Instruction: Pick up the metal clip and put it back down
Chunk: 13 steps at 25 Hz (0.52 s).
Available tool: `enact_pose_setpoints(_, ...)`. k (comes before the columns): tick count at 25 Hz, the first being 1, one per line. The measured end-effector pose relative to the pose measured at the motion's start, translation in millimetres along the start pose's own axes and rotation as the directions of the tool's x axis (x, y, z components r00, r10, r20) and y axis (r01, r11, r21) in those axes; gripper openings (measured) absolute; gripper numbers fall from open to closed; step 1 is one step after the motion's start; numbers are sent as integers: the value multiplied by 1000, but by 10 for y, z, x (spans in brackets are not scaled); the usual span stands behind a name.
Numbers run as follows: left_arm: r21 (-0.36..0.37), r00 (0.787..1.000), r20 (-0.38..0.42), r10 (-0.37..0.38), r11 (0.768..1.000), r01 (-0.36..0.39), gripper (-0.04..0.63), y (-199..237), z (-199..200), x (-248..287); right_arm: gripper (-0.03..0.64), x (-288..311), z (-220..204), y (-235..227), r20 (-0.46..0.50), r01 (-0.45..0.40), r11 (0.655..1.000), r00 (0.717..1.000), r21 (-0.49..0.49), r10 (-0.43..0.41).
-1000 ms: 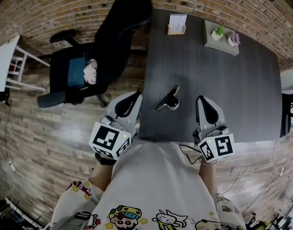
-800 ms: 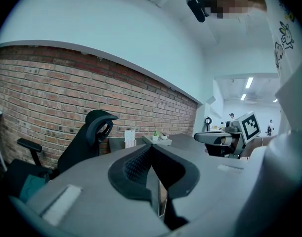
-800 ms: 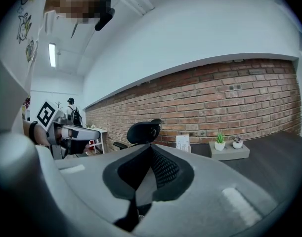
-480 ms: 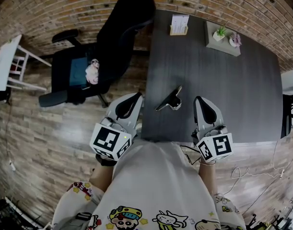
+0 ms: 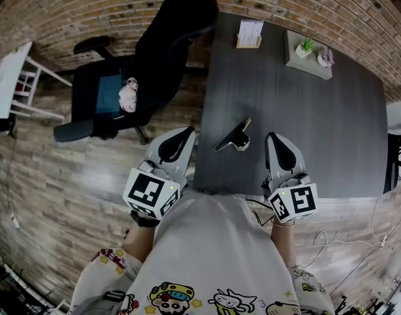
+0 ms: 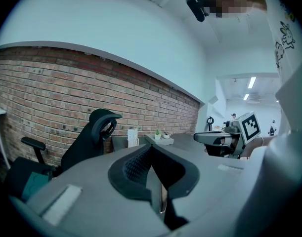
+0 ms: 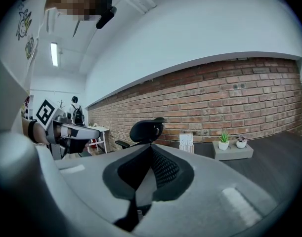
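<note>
Lying on the dark table (image 5: 318,130) near its front edge, the metal clip (image 5: 232,137) sits apart from both of my grippers, roughly between them and a little ahead of their tips. I judge it light, stiff and springy, and its smooth metal is likely to slide or skate away under a careless pinch. Its dark body slants up off the tabletop, with a paler wire loop at the near end. I would pinch across that raised body, squarely, rather than chase the thin loop. My left gripper (image 5: 187,133) has its jaws pressed fully together with nothing between them, and my right gripper (image 5: 274,138) is the same, so one must spread first. Farther off stand an office chair (image 5: 167,38) and a tray of small plants (image 5: 308,48).
</note>
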State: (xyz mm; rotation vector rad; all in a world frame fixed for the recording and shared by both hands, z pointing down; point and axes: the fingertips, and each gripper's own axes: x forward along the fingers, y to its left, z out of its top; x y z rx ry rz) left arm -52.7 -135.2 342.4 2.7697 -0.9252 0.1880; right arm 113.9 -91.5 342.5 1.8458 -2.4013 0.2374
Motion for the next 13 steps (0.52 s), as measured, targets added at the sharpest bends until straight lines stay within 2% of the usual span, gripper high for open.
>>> enact_pose_setpoints(13,-1,1000,-6,8,1000,-8,0,35,-29,38,2,35,-56,-44,-8,0,1000,1000,10,0)
